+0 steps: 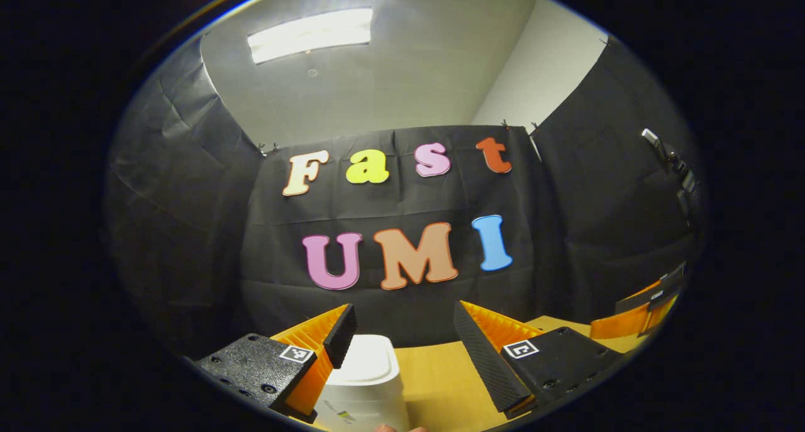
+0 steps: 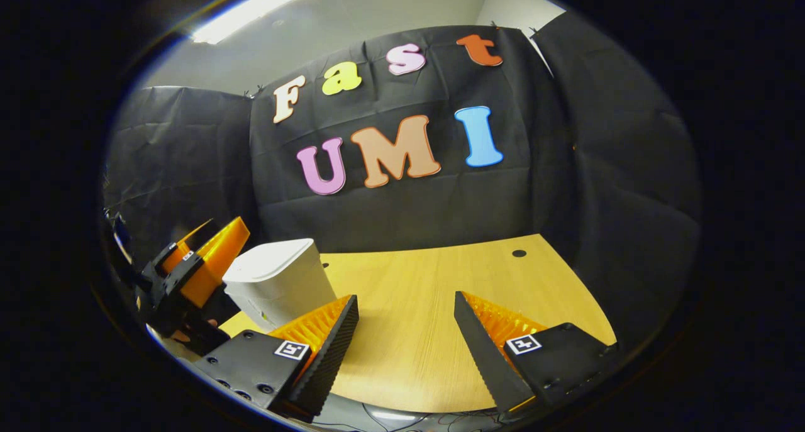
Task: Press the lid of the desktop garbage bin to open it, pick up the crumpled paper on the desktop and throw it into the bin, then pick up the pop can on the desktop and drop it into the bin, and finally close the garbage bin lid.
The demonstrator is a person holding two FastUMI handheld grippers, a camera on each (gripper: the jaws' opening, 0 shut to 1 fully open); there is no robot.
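Observation:
The white desktop bin stands on the wooden table just below and ahead of my left gripper, and its lid lies flat and closed. That gripper is open, hovering above the bin with its left finger over the lid's near-left edge. In the right gripper view the bin sits at the left, with the left gripper right behind its far side. My right gripper is open over bare table, with nothing between its fingers.
The tabletop reaches back to the black cloth wall and has a small cable hole near its far edge. The other gripper shows at the right rim of the left gripper view. Cables run along the table's near edge.

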